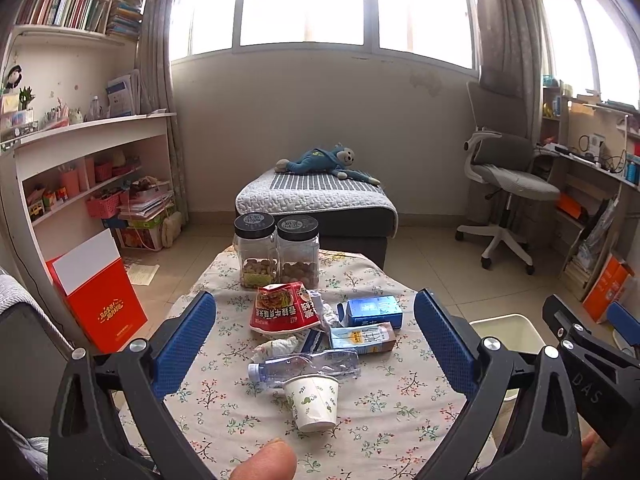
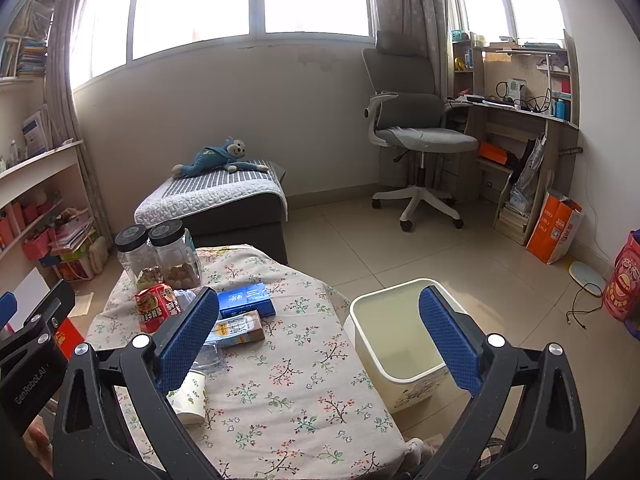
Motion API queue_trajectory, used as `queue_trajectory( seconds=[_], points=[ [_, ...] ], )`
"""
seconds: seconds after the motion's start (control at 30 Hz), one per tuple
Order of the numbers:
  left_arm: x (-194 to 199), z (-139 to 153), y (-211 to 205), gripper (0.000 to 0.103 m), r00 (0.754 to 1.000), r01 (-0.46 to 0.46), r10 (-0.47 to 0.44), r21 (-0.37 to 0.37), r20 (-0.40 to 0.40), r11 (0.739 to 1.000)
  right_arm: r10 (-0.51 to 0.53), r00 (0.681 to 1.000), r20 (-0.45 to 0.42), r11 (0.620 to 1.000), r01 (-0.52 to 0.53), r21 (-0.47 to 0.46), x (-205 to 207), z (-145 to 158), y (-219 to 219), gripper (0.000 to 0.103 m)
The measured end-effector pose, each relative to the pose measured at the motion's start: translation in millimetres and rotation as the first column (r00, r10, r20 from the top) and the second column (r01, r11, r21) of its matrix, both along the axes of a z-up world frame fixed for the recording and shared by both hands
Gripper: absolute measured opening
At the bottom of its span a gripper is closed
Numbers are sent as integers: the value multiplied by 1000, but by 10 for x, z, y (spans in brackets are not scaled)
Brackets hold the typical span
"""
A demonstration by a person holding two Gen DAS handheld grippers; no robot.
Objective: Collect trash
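The left gripper (image 2: 28, 364) body, at the near left of the right wrist view, reads "GenRobot.AI". The right gripper (image 1: 592, 364) body, near right in the left wrist view, reads "DAS". Print on the red snack bag (image 1: 284, 308) and cartons is not legible.

Behind the near-side finger (image 2: 188, 336) in the right wrist view: most of the plastic bottle (image 2: 212, 356), half the paper cup (image 2: 192, 396). Past the far finger (image 1: 444, 336), bin (image 1: 516, 330) partly hidden.
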State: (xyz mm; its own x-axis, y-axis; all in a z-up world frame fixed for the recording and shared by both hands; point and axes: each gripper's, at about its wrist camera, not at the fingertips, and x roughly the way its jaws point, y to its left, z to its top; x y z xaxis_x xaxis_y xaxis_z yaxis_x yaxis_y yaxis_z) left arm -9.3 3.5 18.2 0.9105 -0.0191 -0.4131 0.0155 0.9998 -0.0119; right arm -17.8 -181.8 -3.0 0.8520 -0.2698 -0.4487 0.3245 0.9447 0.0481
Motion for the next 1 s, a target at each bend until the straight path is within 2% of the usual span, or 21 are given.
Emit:
queue_trajectory(
  seconds=[1.0],
  points=[
    [-1, -8, -8, 97, 1000, 3, -3, -2, -9, 1000, 8, 1000, 19, 1000, -8, 21, -61, 28, -7, 96]
  ],
)
